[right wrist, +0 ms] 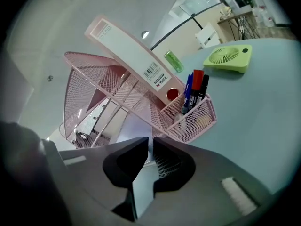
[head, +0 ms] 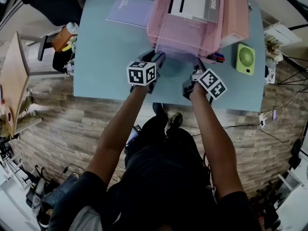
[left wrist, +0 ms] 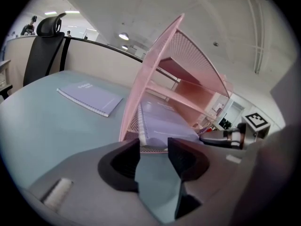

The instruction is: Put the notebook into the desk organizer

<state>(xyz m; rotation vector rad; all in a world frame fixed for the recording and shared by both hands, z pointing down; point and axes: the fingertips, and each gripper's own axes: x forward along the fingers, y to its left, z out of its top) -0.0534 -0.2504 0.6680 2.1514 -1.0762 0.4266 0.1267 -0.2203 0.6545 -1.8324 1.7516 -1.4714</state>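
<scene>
Teal counter (head: 106, 57) carries the pink mesh organizer (head: 185, 37). One notebook (left wrist: 164, 126) lies flat in its bottom tray, seemingly home; a spare (head: 129, 11) waits beside the organizer. Left hand-held gripper (left wrist: 154, 147) faces the tray, jaws narrowly apart and empty. Right hand-held gripper (right wrist: 151, 145) is closed on nothing.

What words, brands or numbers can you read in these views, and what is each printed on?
"M&G": seems to read so on the barcode sticker of the binder standing in the desk organizer; the barcode digits are too small.
Binder spine lettering, head view: blurred, unreadable.
Loose notebook cover print: too small.
Filed notebook cover print: unreadable.
Fan: no text visible.
</scene>
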